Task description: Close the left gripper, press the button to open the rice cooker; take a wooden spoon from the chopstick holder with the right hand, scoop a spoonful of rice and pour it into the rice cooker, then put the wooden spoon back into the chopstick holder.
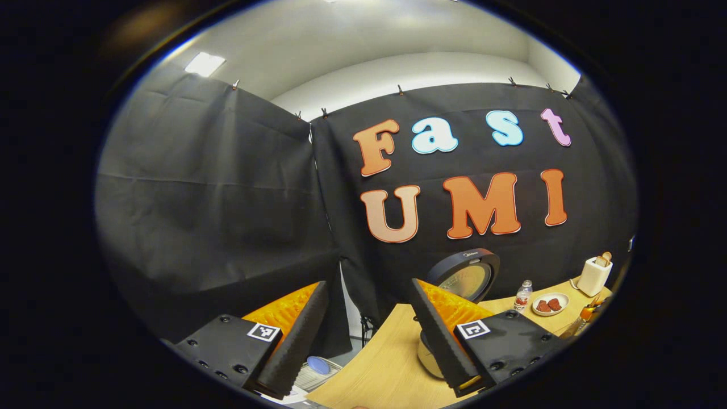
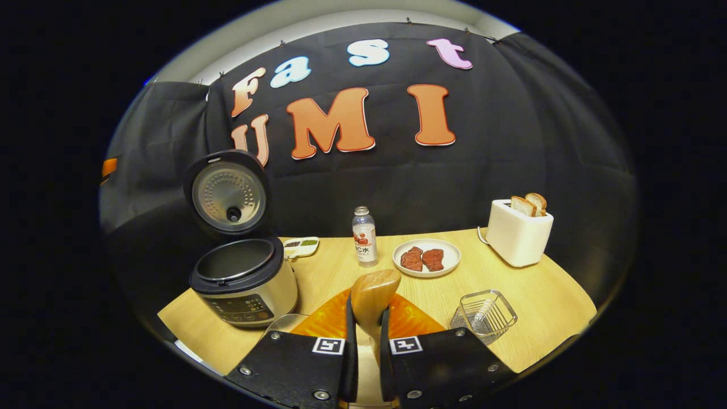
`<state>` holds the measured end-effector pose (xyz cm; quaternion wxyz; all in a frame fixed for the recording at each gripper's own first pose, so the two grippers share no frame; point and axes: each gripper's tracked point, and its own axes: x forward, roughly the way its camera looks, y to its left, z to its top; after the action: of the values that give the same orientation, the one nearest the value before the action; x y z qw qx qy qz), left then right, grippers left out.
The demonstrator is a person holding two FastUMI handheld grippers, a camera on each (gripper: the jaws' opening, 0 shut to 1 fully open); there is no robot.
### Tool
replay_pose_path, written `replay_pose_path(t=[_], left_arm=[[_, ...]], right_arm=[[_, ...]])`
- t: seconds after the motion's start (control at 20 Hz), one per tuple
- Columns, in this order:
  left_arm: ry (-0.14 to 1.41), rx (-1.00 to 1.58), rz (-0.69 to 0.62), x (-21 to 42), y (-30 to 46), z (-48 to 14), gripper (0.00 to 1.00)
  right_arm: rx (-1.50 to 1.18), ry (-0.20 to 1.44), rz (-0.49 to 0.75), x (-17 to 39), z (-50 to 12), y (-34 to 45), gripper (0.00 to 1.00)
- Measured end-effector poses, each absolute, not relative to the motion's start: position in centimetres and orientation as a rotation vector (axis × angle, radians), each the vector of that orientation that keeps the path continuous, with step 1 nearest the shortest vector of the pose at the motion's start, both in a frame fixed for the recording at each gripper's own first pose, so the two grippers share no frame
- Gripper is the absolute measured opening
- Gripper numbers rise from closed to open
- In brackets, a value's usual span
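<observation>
In the right gripper view, my right gripper (image 2: 367, 311) is shut on the handle of a wooden spoon (image 2: 373, 291), whose bowl stands up above the fingers; whether it holds rice I cannot tell. The rice cooker (image 2: 244, 281) sits at the table's left with its lid (image 2: 229, 193) swung up and the pot open. The wire chopstick holder (image 2: 485, 311) stands just right of the gripper. In the left gripper view, my left gripper (image 1: 369, 285) is open and empty, raised off the table's left end; the rice cooker's lid (image 1: 466, 275) shows past its right finger.
A water bottle (image 2: 364, 236), a plate of meat (image 2: 426, 257) and a toaster with bread (image 2: 518, 230) line the back of the wooden table (image 2: 545, 295). A small divided dish (image 2: 300, 246) lies behind the cooker. A pale bowl rim (image 2: 282, 324) shows beside my right gripper.
</observation>
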<state>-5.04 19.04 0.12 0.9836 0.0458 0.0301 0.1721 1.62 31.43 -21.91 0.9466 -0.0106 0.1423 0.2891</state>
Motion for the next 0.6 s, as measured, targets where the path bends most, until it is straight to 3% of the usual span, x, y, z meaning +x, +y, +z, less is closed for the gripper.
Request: replay_pose_path(t=[0.15,0.25,0.35,0.4,0.6], left_arm=[[0.075,0.073,0.335,-4.6,19.4,-0.8,0.92],[0.085,0.064,0.332,-4.3,19.7,-1.5,0.97],[0.091,0.059,0.332,-4.2,19.9,-1.9,0.97],[0.091,0.056,0.330,-4.1,20.0,-1.9,0.92],[0.097,0.049,0.324,-4.4,20.1,-2.3,0.97]], right_arm=[[-0.060,0.284,0.561,1.4,-23.7,31.3,0.15],[-0.088,0.306,0.562,0.4,-25.3,31.4,0.15],[-0.071,0.292,0.550,-0.3,-25.3,31.2,0.15],[-0.050,0.310,0.539,-0.6,-25.7,31.2,0.14],[0.092,0.357,0.520,-1.9,-25.7,31.9,0.15]])
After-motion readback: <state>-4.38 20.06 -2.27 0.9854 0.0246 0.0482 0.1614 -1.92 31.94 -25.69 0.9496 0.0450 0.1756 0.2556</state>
